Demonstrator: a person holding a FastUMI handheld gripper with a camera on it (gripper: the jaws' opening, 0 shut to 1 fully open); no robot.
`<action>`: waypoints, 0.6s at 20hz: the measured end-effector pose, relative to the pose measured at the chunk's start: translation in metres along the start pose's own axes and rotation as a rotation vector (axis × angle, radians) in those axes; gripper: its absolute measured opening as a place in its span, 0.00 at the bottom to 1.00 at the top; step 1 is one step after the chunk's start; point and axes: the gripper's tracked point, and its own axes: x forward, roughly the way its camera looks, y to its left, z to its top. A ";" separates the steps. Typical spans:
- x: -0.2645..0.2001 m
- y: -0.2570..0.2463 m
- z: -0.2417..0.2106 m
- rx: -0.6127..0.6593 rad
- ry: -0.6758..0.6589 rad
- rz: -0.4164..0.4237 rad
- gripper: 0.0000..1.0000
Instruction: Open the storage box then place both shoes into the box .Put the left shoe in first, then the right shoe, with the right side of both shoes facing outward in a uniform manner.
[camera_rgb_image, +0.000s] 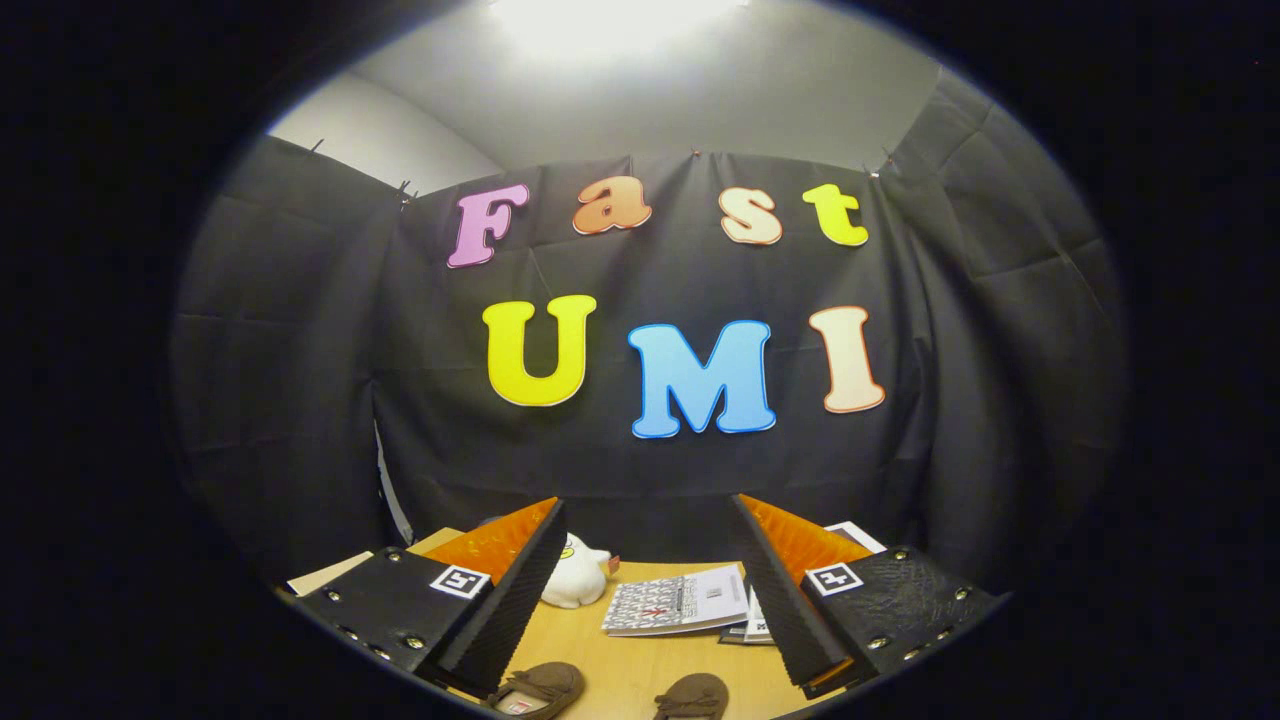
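Shoes (612, 692) between spread claw (650, 520) fingers; booklet (676, 603), toy (576, 579) beyond.

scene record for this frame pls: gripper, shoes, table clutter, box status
gripper: open, fingers spread wide, nothing between them, held above the table
shoes: two brown moccasin-style shoes on the wooden table, below the fingers; one near the left finger, the other to its right, apart from each other
books: patterned book lying flat between and beyond the fingers, more printed matter beside the right finger
toy: white plush toy beyond the left finger
storage box: cannot tell where it is
task progress: neither shoe gripped yet
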 end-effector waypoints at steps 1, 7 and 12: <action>0.002 0.006 -0.006 0.022 0.013 0.016 0.99; 0.010 0.047 -0.047 0.122 0.115 0.122 0.99; 0.014 0.091 -0.089 0.217 0.241 0.245 0.99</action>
